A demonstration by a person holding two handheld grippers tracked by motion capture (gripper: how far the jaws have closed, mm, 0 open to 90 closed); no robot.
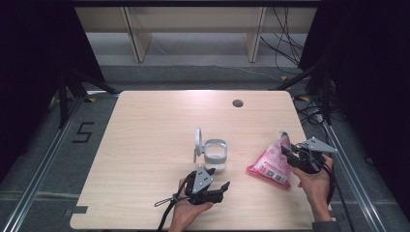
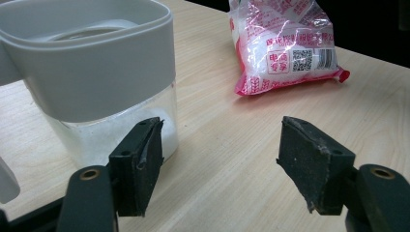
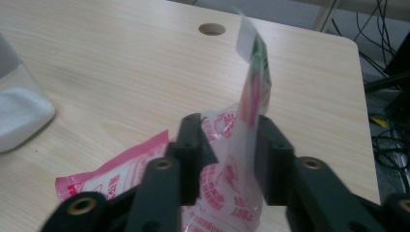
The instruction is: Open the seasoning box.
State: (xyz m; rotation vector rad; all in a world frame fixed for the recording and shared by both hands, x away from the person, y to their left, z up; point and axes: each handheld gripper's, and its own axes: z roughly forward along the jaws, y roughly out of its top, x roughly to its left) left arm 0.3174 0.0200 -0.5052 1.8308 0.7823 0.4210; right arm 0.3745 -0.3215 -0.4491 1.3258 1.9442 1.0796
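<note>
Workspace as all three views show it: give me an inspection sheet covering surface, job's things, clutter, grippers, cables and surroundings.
Surface: light wood table with a round cable hole near its far edge.
Job's things: clear container with a grey rim, lid flipped up, white granules inside; pink-and-white plastic bag lying at the right, its top corner standing up.
Clutter: nothing seen.
Grippers: left gripper open, nothing between its jaws, just in front of the container; right gripper around the bag's upright corner, jaws slightly apart and not pressing it.
Cables: gripper cable on the table; loose wires on the floor beyond.
Surroundings: black curtains at both sides; wooden frame legs behind.
</note>
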